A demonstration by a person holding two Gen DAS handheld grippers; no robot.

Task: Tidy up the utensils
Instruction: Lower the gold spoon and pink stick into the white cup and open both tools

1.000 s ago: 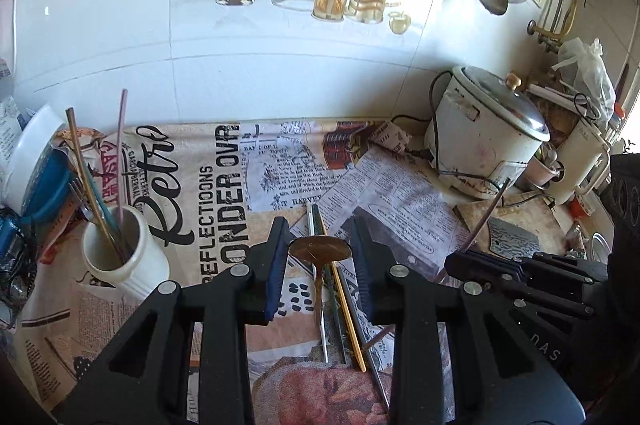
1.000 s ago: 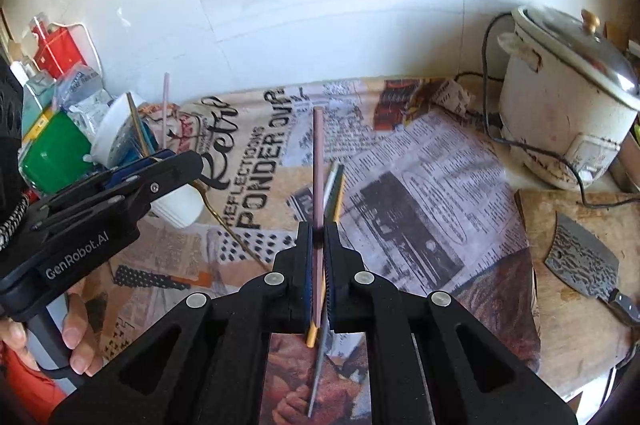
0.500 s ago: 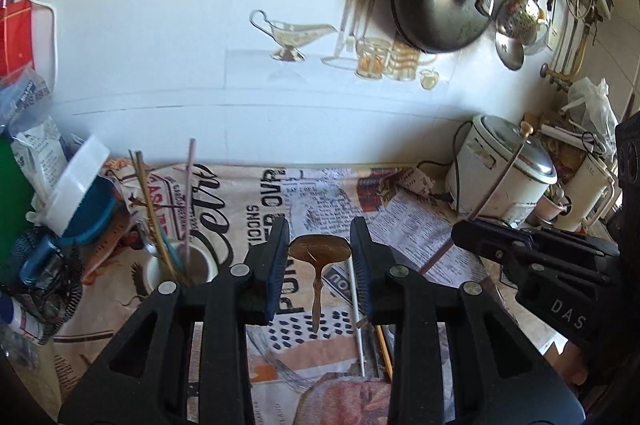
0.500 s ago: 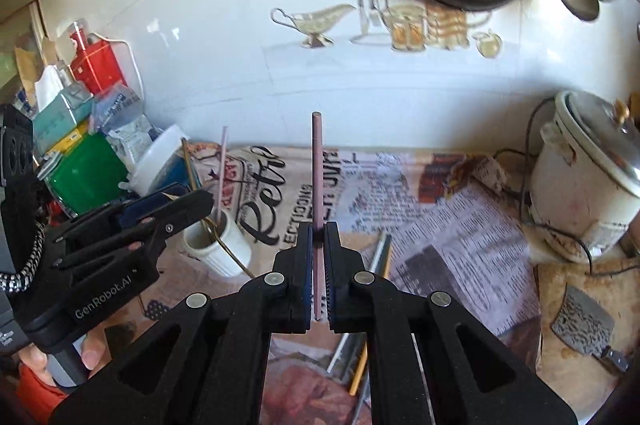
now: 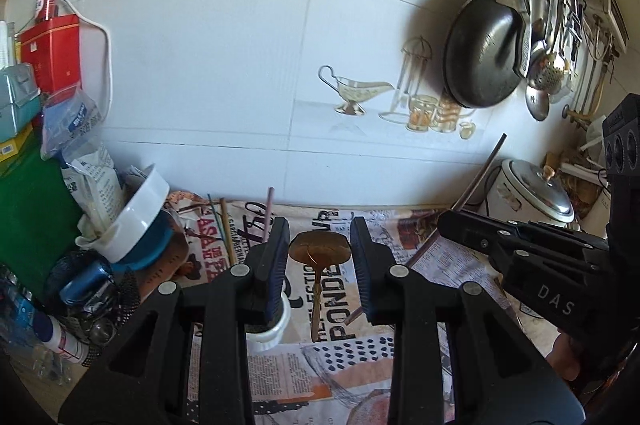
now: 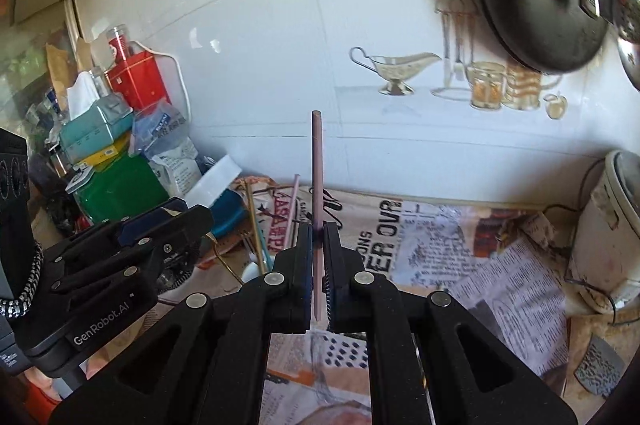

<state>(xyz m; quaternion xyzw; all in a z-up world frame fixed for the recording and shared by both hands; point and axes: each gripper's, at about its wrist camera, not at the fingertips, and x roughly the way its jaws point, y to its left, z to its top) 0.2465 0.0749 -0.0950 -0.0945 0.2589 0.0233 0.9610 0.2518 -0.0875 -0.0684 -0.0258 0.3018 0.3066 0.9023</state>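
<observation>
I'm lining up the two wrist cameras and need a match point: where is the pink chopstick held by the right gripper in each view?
Left wrist view: the pink chopstick slants up at right, from the right gripper.
Right wrist view: it stands upright at centre, clamped between the fingers.
Shared landmark: the gravy boat picture on the wall tile.

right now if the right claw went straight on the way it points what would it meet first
Probably nothing nearby: the right claw, shut on the pink chopstick, points over the newspaper toward the white tiled wall, though depth is unclear.
</observation>
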